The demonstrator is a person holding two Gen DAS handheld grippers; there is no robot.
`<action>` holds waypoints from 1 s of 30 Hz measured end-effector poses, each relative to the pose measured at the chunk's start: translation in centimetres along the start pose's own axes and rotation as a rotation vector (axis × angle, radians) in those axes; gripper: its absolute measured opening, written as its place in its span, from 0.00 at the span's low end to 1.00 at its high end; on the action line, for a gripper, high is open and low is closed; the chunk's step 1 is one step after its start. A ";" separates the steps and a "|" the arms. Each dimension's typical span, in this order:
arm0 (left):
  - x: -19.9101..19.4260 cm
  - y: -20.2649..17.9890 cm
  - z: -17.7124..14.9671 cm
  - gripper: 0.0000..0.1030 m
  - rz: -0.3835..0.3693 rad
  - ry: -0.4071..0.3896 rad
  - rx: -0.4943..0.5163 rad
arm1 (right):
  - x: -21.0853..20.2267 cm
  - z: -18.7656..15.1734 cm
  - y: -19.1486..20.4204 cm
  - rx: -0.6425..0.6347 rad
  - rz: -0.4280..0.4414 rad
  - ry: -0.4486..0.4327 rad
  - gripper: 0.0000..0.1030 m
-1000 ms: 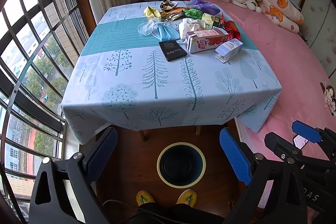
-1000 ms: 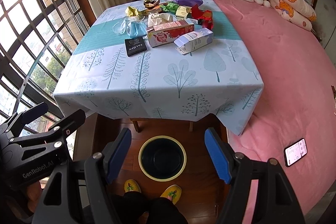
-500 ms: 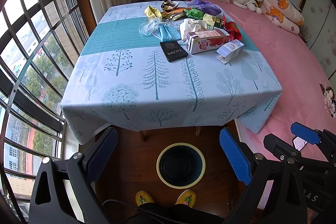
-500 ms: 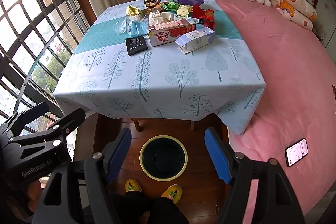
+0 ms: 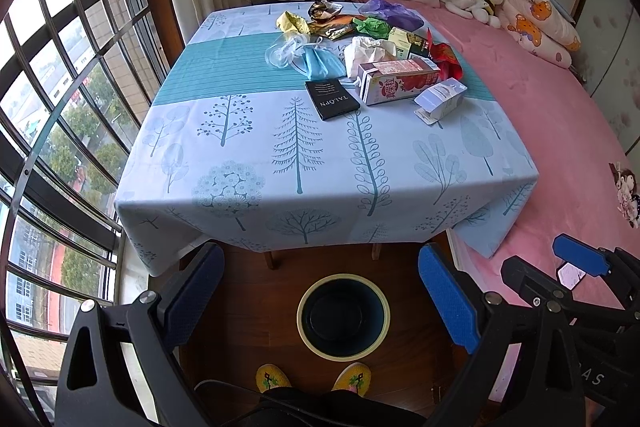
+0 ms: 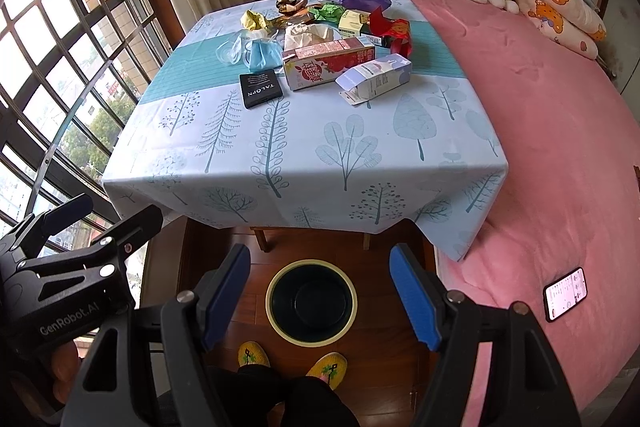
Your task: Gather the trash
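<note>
Trash is heaped at the far side of the table (image 5: 304, 163): a red juice carton (image 5: 396, 83) (image 6: 326, 65), a small white carton (image 5: 440, 99) (image 6: 376, 77), a black booklet (image 5: 332, 99) (image 6: 260, 89), blue masks (image 5: 320, 61), crumpled tissue (image 5: 366, 51) and several wrappers. A dark bin (image 5: 344, 313) (image 6: 311, 301) with a cream rim stands on the floor in front of the table. My left gripper (image 5: 324, 297) hangs open above the bin, nothing between its blue pads. My right gripper (image 6: 320, 297) is open and empty too, and shows at the lower right of the left wrist view.
A pink bed (image 6: 560, 147) with pillows and soft toys runs along the table's right side; a lit phone (image 6: 566, 293) lies on it. Barred windows (image 5: 52, 107) fill the left. The person's yellow slippers (image 5: 312, 377) stand just behind the bin on the wooden floor.
</note>
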State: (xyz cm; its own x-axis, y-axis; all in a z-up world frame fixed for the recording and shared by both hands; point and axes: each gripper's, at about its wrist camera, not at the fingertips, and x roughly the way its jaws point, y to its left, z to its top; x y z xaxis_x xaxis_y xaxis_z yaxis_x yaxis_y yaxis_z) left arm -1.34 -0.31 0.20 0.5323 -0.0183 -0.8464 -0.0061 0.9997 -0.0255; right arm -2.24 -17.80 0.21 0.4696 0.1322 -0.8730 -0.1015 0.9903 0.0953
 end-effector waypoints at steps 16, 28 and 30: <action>-0.8 -0.5 1.7 0.93 0.017 -0.034 0.006 | -0.8 2.0 -0.3 0.005 0.027 -0.038 0.70; -1.3 -0.3 4.5 0.93 0.020 -0.054 -0.008 | -0.3 4.4 -1.2 0.013 0.062 -0.059 0.70; -1.2 0.1 5.2 0.94 0.024 -0.060 -0.020 | 0.0 5.0 -1.2 0.022 0.066 -0.061 0.70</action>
State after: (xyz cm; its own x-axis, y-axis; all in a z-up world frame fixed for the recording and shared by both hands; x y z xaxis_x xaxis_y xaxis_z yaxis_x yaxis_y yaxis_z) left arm 2.37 -0.04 3.98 0.5813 0.0072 -0.8137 -0.0360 0.9992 -0.0169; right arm 2.27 -18.76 2.47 0.5155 0.1985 -0.8336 -0.1148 0.9800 0.1624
